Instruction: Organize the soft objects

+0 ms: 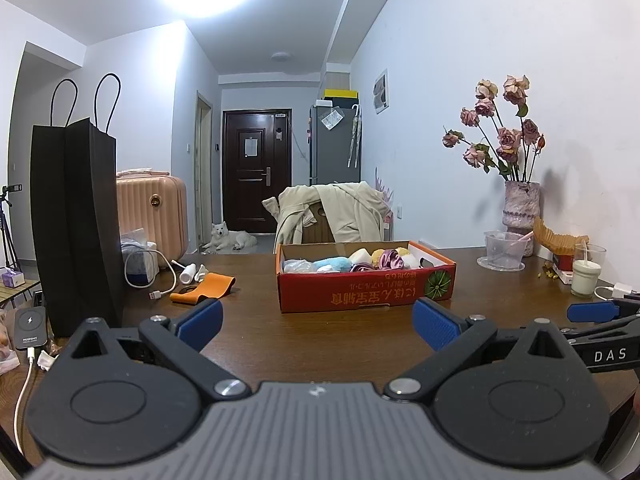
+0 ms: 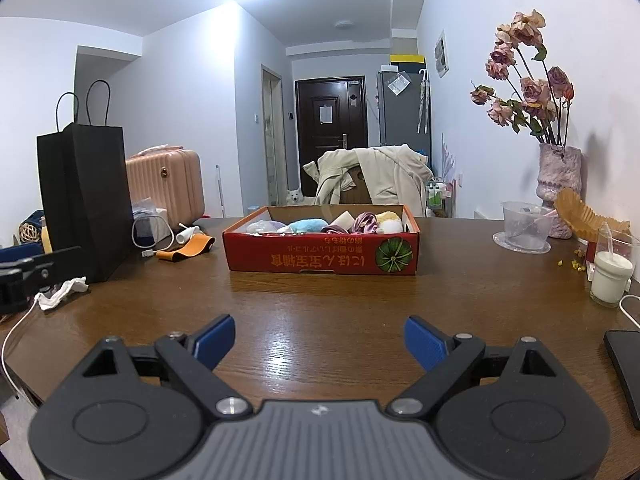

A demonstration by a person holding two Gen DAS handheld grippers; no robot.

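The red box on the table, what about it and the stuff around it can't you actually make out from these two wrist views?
- Red box: both views, near wall hides its floor and the soft items' lower parts.
- Black paper bag: both views, contents hidden by its own sides.
- Dark flat object: right wrist view, cut off by the right edge.
- Dog: left wrist view, too small for detail.

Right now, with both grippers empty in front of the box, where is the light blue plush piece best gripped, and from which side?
Grip the light blue plush piece across its narrow middle, coming from above: it lies lengthwise inside the red cardboard box, whose front wall blocks a level approach, and other soft things crowd both its ends.
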